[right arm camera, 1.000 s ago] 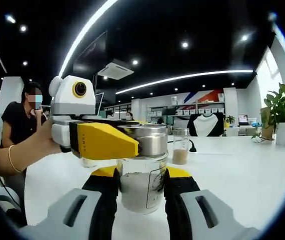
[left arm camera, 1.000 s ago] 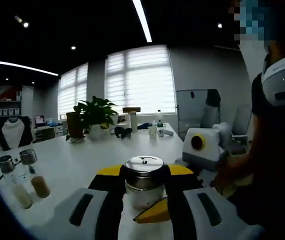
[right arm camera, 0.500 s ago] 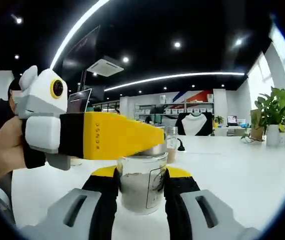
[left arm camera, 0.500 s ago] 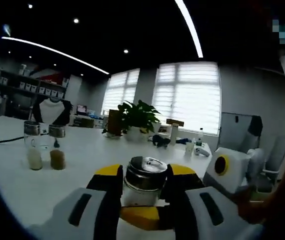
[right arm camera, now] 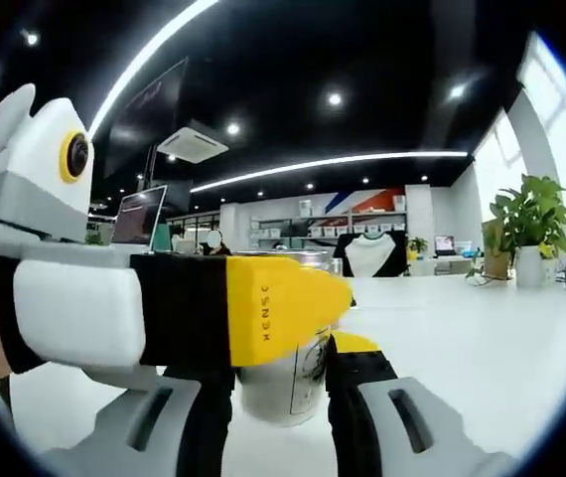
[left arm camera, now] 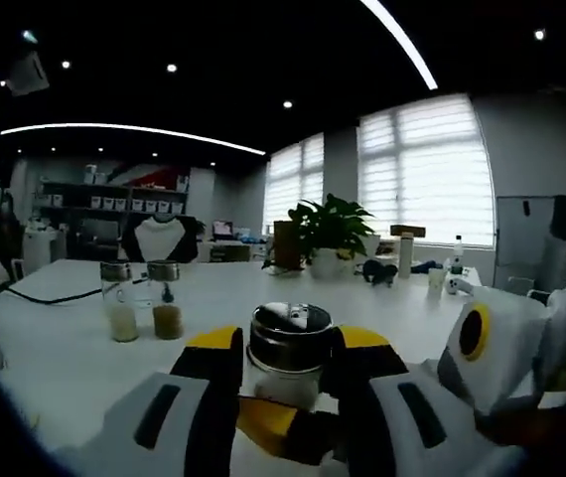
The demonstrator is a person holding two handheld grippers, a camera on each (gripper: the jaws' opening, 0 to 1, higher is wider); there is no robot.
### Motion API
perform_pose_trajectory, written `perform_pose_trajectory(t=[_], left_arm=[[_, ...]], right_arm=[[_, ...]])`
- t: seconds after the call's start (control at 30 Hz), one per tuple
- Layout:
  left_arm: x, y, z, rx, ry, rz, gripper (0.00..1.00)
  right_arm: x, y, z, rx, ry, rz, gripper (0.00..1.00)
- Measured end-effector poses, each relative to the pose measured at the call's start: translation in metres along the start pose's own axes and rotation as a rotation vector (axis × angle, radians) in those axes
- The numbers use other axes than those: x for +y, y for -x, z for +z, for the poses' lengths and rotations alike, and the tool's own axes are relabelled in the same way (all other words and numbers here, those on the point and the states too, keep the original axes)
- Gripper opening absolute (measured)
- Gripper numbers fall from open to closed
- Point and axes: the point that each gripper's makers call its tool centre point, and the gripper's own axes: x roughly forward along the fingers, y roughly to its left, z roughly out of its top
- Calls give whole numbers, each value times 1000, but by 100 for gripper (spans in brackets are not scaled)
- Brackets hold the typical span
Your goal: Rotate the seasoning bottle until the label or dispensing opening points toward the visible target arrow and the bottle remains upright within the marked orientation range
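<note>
Bottle turning, both grippers on it

The left gripper (left arm camera: 285,393) pinches the steel cap of the bottle (left arm camera: 289,354) and has swung round it since a second ago, sweeping the room sideways across its view; I judge the twist well underway. The right gripper (right arm camera: 281,383) clamps the glass body, bottle upright on the table (right arm camera: 482,338). No arrow can be made out, so alignment is unclear. Beyond the bottle to the left stand two shakers (left arm camera: 140,299); farther back, a plant (left arm camera: 335,235).
</note>
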Motion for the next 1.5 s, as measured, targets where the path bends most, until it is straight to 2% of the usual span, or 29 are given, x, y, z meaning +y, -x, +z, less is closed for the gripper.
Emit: perform_pose_trajectory(t=[0.13, 0.3, 0.4, 0.5, 0.6, 0.73, 0.9, 0.97, 1.0, 1.03, 1.07, 1.1, 1.13, 1.27, 1.3, 1.33, 1.37, 1.4, 1.5], left_arm=[[6, 2, -2, 18, 4, 26, 41], [18, 8, -4, 5, -30, 171, 41], [19, 8, -2, -9, -53, 184, 40], [21, 10, 2, -48, -15, 169, 38], [21, 8, 0, -34, -22, 150, 37], [19, 5, -5, 1, -40, 80, 37], [19, 1, -10, 24, -27, -15, 36], [14, 0, -13, 56, -49, -80, 36], [5, 2, -19, 133, -136, -188, 36], [9, 2, -15, 117, -90, -152, 36], [9, 2, -10, 88, -92, -160, 36], [5, 3, -8, 83, -108, -203, 36], [7, 4, -7, 78, -88, -194, 36], [5, 5, -2, 62, -90, -252, 34], [-3, 7, -4, 78, -108, -321, 34], [0, 5, -3, 77, -95, -315, 34], [-1, 5, -5, 89, -124, -347, 34], [2, 3, -5, 89, -125, -343, 34], [2, 1, -4, 95, -138, -371, 34]], right_arm=[[6, -1, -6, 23, -10, 16, 33], [14, -2, -8, 26, -9, 25, 33], [21, -1, -5, 18, 11, 40, 33], [20, -1, -4, 17, 3, 47, 33], [19, -1, -5, 21, 5, 53, 33], [19, -2, -10, 50, -1, 88, 33], [18, 0, -14, 64, -9, 107, 32], [18, 1, -14, 69, -11, 116, 32], [17, 1, -15, 77, -8, 118, 33], [21, 3, -15, 78, -34, 143, 33], [23, 4, -11, 61, -87, 157, 33], [22, 5, -10, 62, -74, 156, 33], [22, 6, -8, 60, -45, 160, 33], [22, 7, -5, 55, -44, 170, 34], [23, 7, -5, 58, -45, 176, 34], [23, 7, -6, 60, -50, 183, 34], [24, 8, -8, 74, -66, 192, 34], [23, 8, -8, 74, -88, 192, 34], [21, 9, -9, 74, -81, 188, 34]])
